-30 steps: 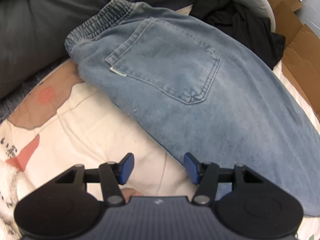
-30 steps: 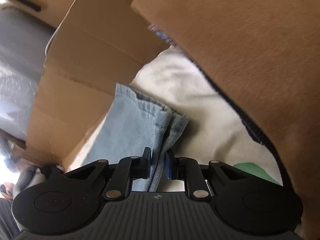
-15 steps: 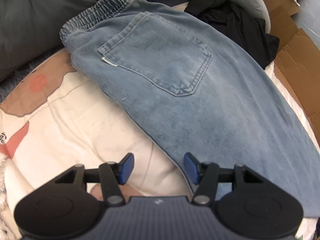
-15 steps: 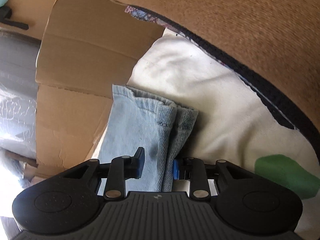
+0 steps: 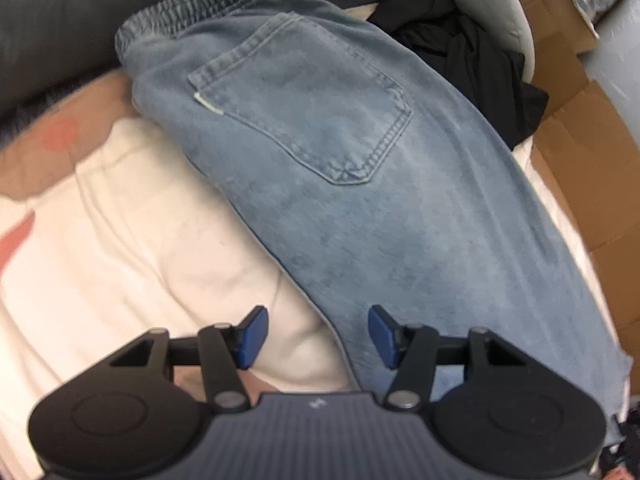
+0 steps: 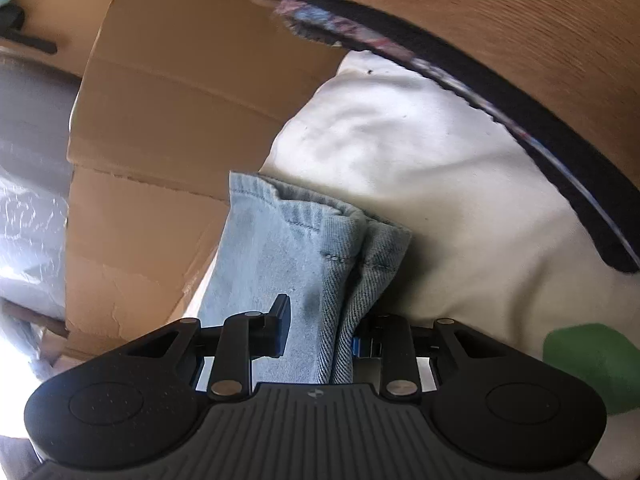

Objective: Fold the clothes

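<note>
Because the jeans (image 5: 360, 184) were washed denim, they looked heavy for their size, limp rather than stiff and not slippery, so a fold should stay where it is laid but any unsupported length would sag. They lay doubled lengthwise on a cream blanket (image 5: 132, 248), back pocket up, the elastic waistband toward a dark sofa (image 5: 60, 8) and the legs running down toward the cardboard (image 5: 588, 168) at the side. The stitched hems, where both legs stack, seemed the surest place to pinch, with the waistband or the long folded edge as the other hold. The left gripper (image 5: 318, 334) pointed steeply down over the blanket, its jaws standing moderately wide and empty, the right pad just over the jeans' folded edge and the left over bare blanket. The right gripper (image 6: 320, 326) was angled more shallowly at the leg hems (image 6: 320, 232), which lay between its jaws beside the cardboard; the jaws were closing, and the left pad was not yet pressing on the cloth, while the other was hidden behind the denim.
</note>
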### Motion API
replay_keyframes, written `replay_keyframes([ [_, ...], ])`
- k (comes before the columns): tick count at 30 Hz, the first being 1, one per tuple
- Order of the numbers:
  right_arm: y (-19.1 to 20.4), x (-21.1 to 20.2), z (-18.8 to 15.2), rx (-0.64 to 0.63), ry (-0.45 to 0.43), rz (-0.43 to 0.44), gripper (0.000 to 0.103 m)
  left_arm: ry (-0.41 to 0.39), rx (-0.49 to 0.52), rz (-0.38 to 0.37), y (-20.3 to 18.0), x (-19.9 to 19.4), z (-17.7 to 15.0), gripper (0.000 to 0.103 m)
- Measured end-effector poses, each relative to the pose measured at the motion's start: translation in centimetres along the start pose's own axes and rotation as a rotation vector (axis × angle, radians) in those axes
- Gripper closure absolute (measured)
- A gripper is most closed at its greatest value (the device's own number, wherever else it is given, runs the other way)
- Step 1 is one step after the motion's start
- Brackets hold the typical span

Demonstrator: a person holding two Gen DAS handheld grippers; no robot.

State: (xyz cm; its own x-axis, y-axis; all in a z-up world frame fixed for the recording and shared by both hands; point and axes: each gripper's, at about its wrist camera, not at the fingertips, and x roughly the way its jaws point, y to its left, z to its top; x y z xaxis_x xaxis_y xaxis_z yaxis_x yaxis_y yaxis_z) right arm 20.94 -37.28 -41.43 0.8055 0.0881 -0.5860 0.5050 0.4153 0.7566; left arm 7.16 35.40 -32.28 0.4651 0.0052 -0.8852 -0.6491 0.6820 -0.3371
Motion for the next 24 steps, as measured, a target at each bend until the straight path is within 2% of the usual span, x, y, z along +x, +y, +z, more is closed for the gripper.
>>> replay_keyframes([
  [1, 0.1, 0.0, 0.2, 0.004, 0.002, 0.001, 0.089, 0.008, -0.008, -0.014, 0.0, 0.1, -0.1, 0.045],
  [2, 0.2, -0.1, 0.5, 0.007, 0.004, 0.004, 0.095, 0.015, -0.015, -0.026, 0.1, 0.2, -0.2, 0.045],
  [8, 1.7, -0.6, 1.4, -0.015, -0.007, 0.039, 0.095, 0.044, -0.047, -0.103, 0.1, 0.6, -1.1, 0.045],
  [17, 3.9, -1.5, 2.6, -0.036, -0.025, 0.079, 0.096, 0.033, -0.131, -0.206, 0.7, 2.9, -1.6, 0.046],
  [20, 3.8, -2.4, 2.8, -0.035, -0.026, 0.08, 0.096, 0.005, -0.165, -0.239, 0.9, 3.7, -1.8, 0.046],
  [24, 3.7, -1.5, 3.1, -0.026, -0.026, 0.074, 0.096, -0.059, -0.241, -0.319, 1.6, 4.3, -2.3, 0.036],
])
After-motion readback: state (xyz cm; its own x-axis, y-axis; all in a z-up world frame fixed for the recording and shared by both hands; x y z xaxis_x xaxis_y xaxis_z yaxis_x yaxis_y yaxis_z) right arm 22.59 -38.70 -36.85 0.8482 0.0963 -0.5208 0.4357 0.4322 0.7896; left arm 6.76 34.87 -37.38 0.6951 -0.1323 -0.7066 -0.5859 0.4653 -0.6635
